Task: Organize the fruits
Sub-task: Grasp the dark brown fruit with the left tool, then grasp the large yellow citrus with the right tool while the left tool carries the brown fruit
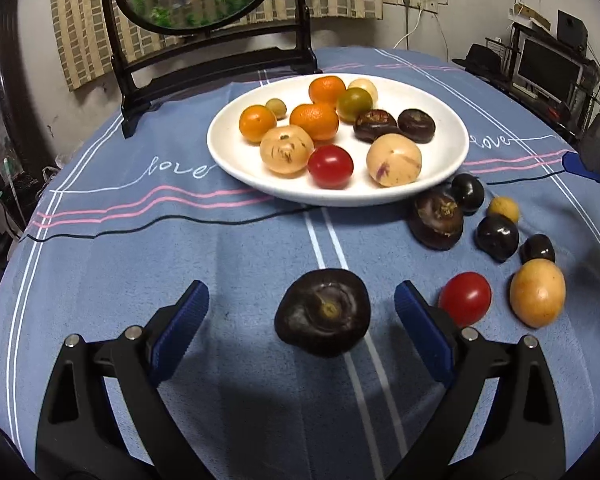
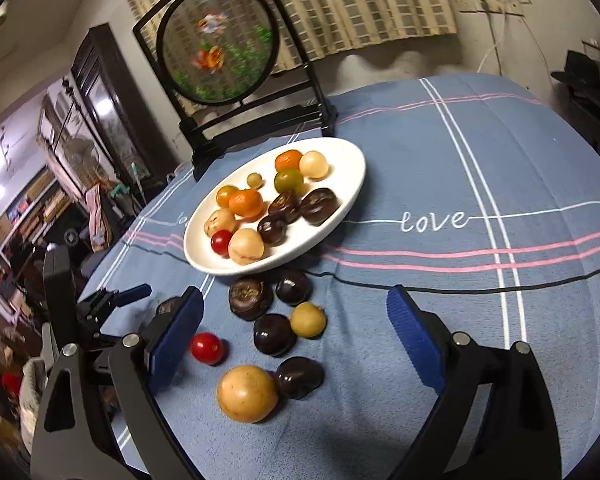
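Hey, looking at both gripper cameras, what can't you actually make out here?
- Dark fruit between the left gripper pads: in the right wrist view, mostly hidden behind the right gripper left finger.
- Right edge of the blue tablecloth: cut off by the fisheye rim in the left wrist view.
- Shelf items beyond the table, right wrist view: too blurred and small to identify.

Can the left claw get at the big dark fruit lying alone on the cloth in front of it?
Probably yes. The left claw stands open and the dark fruit lies between its blue pads, touching neither. The nearest neighbour, a red tomato, lies outside the right pad, so nothing blocks the way.
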The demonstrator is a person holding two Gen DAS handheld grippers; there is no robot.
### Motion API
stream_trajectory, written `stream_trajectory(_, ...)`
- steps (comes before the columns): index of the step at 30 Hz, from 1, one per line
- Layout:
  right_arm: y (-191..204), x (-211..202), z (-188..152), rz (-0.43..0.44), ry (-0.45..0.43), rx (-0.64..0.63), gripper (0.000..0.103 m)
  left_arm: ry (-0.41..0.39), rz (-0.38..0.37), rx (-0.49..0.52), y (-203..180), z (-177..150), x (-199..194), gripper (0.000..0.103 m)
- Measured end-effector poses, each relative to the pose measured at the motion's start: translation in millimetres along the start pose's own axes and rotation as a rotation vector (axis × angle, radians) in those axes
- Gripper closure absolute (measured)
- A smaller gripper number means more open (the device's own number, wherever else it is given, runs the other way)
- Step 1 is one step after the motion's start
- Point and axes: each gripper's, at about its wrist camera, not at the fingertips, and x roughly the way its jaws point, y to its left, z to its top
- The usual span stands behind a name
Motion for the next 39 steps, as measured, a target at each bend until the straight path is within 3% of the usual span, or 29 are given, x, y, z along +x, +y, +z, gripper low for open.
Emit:
stream_trajectory(3,3,4,-2,-0.001,0.014,-0.016,0.01,0.003,0.001,-0.01,2,0,1,0.014)
stream_trajectory(7,6,6,-5,0.001,0.022,-0.027,0.01,0.018,-0.02,-0.012,2,-1,3,0.038)
stream_trajectory(9,9,6,-6,0.004,0.025,-0.044,0.01,0.013,-0.022,0.004,-1,-2,2,0.058)
stream_trajectory(15,38,5,-27,0.007,0.04,-0.205,0.013,0.014,-0.015,-0.054,11,-1,2,0.057)
stream_trajectory(22,66,19,-55,0.011,0.13,-0.369,0.05,0.018,-0.008,-0.051,9,0,4,0.057)
stream_trajectory(32,56,27,-55,-0.008,0.169,-0.322,0.056,0.056,-0.016,-0.058,10,-2,11,0.056)
stream_trajectory(39,67,34,-61,-0.026,0.212,-0.417,0.056,0.062,-0.013,-0.054,9,-2,11,0.055)
